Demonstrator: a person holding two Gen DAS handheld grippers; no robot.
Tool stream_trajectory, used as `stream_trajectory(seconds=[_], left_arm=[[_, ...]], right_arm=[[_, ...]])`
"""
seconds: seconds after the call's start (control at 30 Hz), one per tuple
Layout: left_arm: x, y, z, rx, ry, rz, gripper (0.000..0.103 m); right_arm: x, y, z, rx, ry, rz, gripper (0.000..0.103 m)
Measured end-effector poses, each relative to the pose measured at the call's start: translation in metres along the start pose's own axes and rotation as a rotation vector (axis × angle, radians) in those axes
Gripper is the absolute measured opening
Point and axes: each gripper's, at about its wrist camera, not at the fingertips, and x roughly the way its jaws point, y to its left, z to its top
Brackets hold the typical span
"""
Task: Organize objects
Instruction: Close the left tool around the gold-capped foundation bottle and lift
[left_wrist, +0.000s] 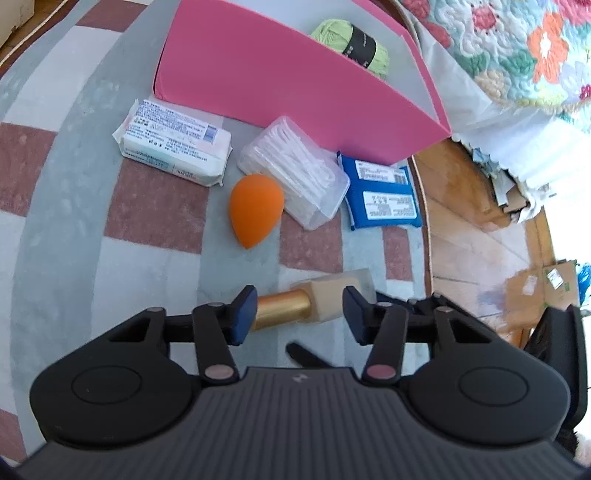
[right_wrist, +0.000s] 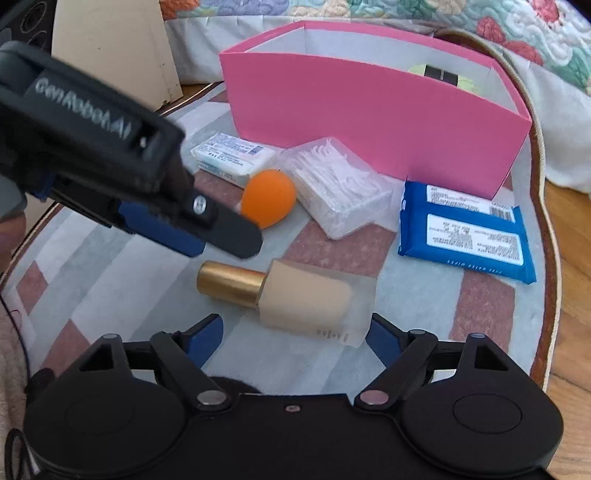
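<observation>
A foundation bottle (right_wrist: 295, 299) with a gold cap (right_wrist: 231, 282) lies on its side on the checked rug. My left gripper (right_wrist: 221, 243) hovers just above the cap, apart from it. In the left wrist view the bottle (left_wrist: 332, 295) lies lengthwise in the gap between the blue pads of the left gripper (left_wrist: 300, 314), which stands open. My right gripper (right_wrist: 295, 334) is open and low behind the bottle, whose frosted base sits between its fingers without being pressed. A pink box (right_wrist: 369, 118) at the back holds a green yarn ball (left_wrist: 351, 40).
Between the bottle and the pink box (left_wrist: 277, 81) lie a white wipes pack (left_wrist: 173, 144), an orange sponge (left_wrist: 255, 206), a clear box of picks (left_wrist: 295, 170) and a blue wipes pack (left_wrist: 384, 192). The rug's edge (left_wrist: 424, 221) meets wooden floor; a quilted bed (left_wrist: 535, 55) stands behind.
</observation>
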Motion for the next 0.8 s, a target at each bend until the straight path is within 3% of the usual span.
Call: stream_trajectory(seconds=[0.07,0.3,0.6,0.8], left_arm=[[0.002,-0.001,-0.003,0.021,0.007,-0.006,0.043],[0.006,-0.009,-0.004,0.081,-0.023,0.048,0.040],[0.001,0.002,-0.009,-0.005,-0.042,0.023,0.040],[0.004,-0.003,-0.014,0.026,-0.061,0.054,0.046]], right_arm=[[0.001,0.001,0.000,-0.018,-0.011,-0.044,0.069],[0.001,-0.001,-0.004,-0.024,-0.033,-0.054,0.069],[0.002,-0.017,-0.007,0.040,-0.049,0.031,0.070],[0.005,-0.014,-0.013,-0.010,-0.070,0.027,0.070]])
